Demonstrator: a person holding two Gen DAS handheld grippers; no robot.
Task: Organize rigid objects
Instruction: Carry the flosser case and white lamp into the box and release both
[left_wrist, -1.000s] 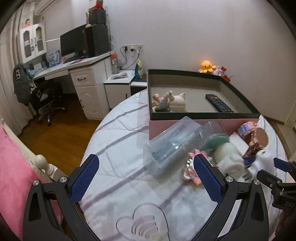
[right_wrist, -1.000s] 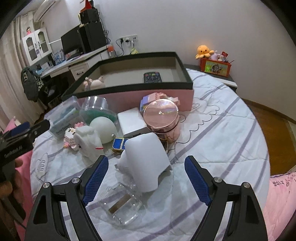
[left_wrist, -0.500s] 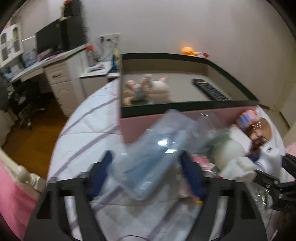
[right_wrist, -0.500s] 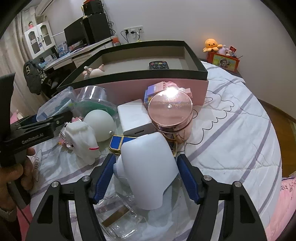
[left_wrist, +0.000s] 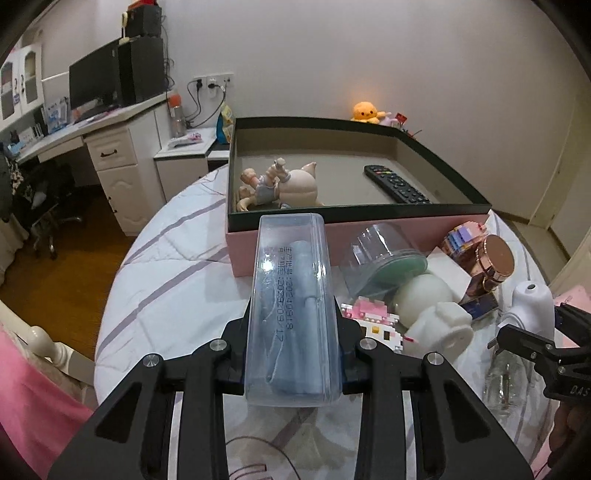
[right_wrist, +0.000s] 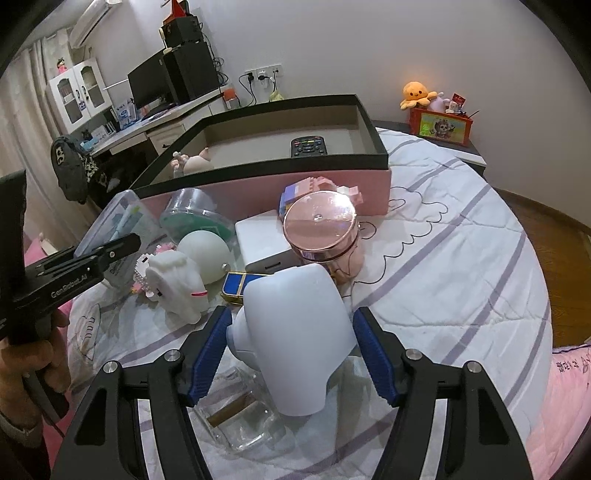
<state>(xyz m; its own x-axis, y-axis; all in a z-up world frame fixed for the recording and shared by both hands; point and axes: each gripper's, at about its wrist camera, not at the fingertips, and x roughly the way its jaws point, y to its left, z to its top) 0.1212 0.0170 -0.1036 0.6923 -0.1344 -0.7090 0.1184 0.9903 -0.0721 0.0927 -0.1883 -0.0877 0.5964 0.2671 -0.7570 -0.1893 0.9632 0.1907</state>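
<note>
My left gripper (left_wrist: 293, 354) is shut on a clear plastic case (left_wrist: 291, 306) with a blue item inside, held above the bed in front of the pink box (left_wrist: 369, 236). The case also shows in the right wrist view (right_wrist: 122, 225). My right gripper (right_wrist: 291, 350) is closed around a white rounded device (right_wrist: 295, 332); both blue pads touch its sides. The box (right_wrist: 280, 177) holds a doll (left_wrist: 273, 184) and a black remote (left_wrist: 395, 182).
On the bed lie a white dog figure (right_wrist: 177, 284), a white dome (right_wrist: 205, 254), a clear round tub with green lid (left_wrist: 384, 258), a rose-gold jar (right_wrist: 321, 229), a white box (right_wrist: 262, 240), a blue lighter (right_wrist: 236, 284), block toys (left_wrist: 373, 321) and a glass ashtray (right_wrist: 243, 421).
My left gripper moved in, shut on the clear case and lifted it. My right gripper closed in from wide open onto the white device.
</note>
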